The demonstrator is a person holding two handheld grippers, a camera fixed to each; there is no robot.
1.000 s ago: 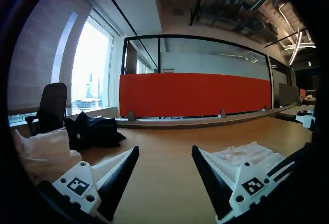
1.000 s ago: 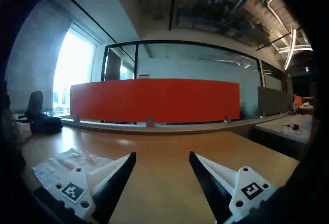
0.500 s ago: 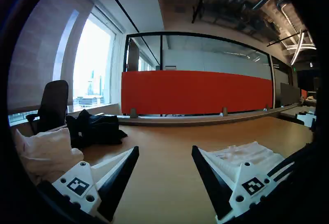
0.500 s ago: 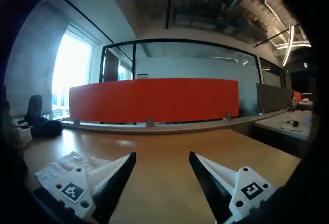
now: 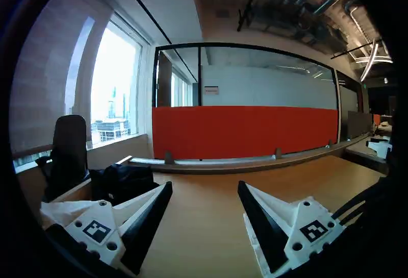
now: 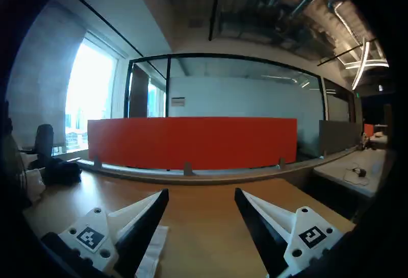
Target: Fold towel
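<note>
Just below the right gripper [image 6: 201, 191] lies the towel [image 6: 154, 247].

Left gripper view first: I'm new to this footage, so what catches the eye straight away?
A long red partition spans the far edge of the wooden table, with a bright window to its left. In the foreground, the left hand-held gripper points across the table, open; a dark bag sits at the left.

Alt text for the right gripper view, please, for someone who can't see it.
The right gripper, open and empty, hangs low over a wooden table, the edge of a white towel lying beside one finger. An orange partition crosses the far side, with a bright window at left.
</note>
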